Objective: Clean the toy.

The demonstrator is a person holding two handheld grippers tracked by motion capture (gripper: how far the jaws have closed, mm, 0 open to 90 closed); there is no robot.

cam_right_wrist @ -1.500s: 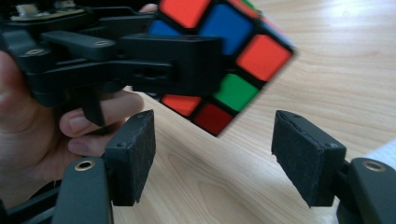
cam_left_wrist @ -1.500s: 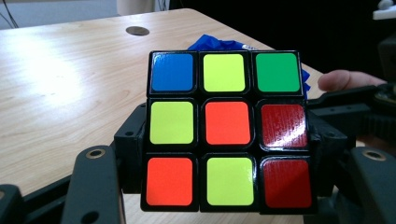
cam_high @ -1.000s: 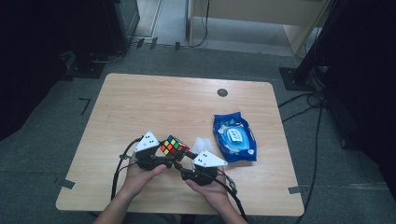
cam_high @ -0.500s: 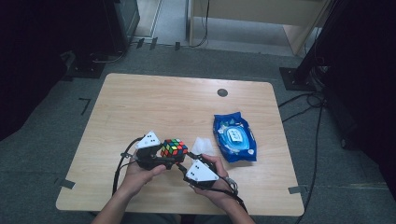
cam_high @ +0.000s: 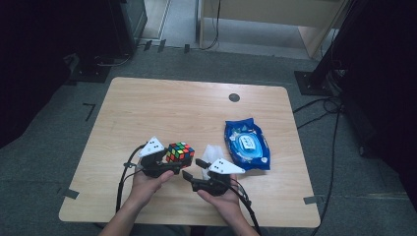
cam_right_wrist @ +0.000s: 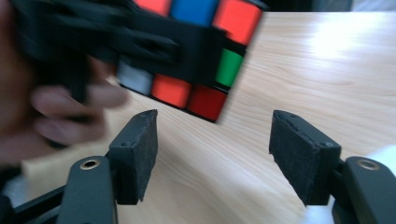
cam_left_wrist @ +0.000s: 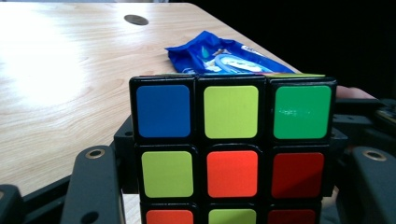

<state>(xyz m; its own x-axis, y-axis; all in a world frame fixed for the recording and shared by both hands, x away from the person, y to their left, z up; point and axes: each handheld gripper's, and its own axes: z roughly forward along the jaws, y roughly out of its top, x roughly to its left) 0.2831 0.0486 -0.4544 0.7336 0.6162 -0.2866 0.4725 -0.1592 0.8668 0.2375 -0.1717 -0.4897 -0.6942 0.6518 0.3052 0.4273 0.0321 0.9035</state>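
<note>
A scrambled Rubik's cube [cam_high: 180, 153] is held just above the wooden table [cam_high: 196, 113], near its front. My left gripper [cam_high: 169, 161] is shut on it. In the left gripper view the cube [cam_left_wrist: 231, 149] shows blue, yellow-green, green, orange and red tiles, with a black jaw at each side. My right gripper [cam_high: 194, 168] sits just right of the cube, open. In the right gripper view its pads [cam_right_wrist: 140, 154] stand wide apart with bare table between them. The cube [cam_right_wrist: 196, 60] hangs tilted above and to the left, clamped by the other gripper's jaw.
A blue pack of wet wipes [cam_high: 247, 143] lies right of the grippers, also visible behind the cube [cam_left_wrist: 224, 56]. A crumpled white tissue [cam_high: 212, 152] rests between the pack and the right gripper. A dark round grommet [cam_high: 234, 97] sits at the table's far side.
The right gripper has shifted a little, first toward the person and then back up beside the cube, staying open. The left gripper and cube have barely moved.
</note>
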